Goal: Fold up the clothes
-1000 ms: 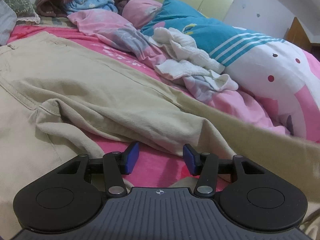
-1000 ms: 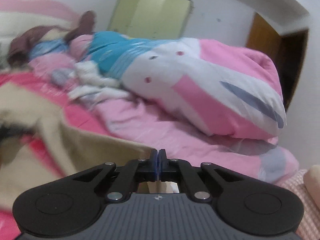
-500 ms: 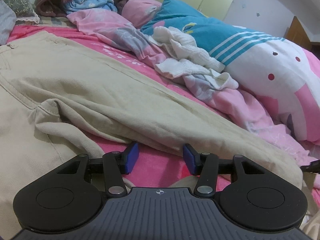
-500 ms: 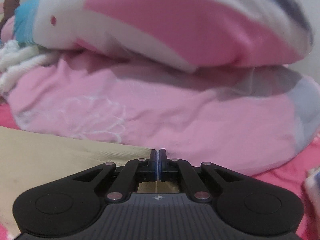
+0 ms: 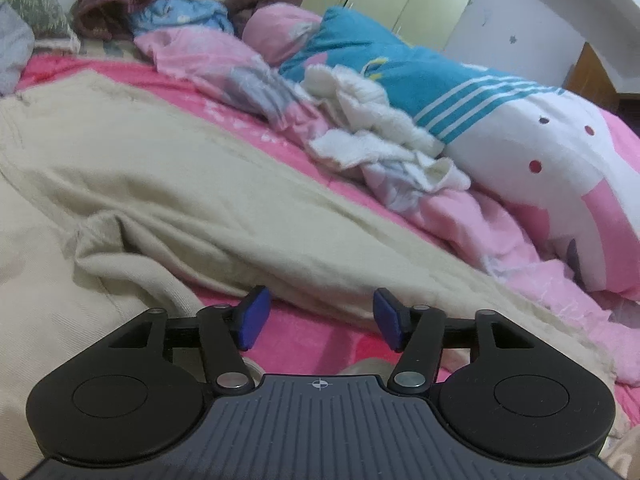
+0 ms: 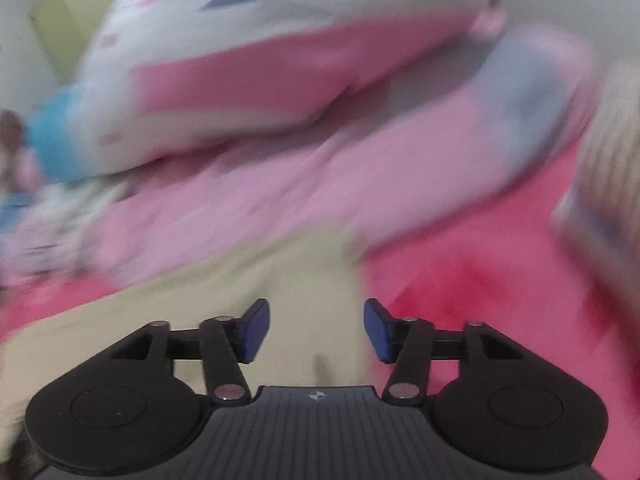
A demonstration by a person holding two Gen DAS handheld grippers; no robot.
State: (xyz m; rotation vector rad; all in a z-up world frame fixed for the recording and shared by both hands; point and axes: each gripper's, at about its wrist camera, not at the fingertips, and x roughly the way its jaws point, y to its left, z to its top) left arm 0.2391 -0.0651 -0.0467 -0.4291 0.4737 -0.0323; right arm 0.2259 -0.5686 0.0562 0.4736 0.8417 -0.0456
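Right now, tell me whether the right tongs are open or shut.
Open. The right tongs show a wide gap between their blue pads, with beige trousers visible through it and nothing gripped. The view is motion-blurred.

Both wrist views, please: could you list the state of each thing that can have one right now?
left gripper: open, empty, hovering above the pink sheet.
right gripper: open, empty, over the trouser end; view blurred.
beige trousers: unfolded, spread out, rumpled near the crotch.
white garment: crumpled in a heap.
wardrobe doors: shut.
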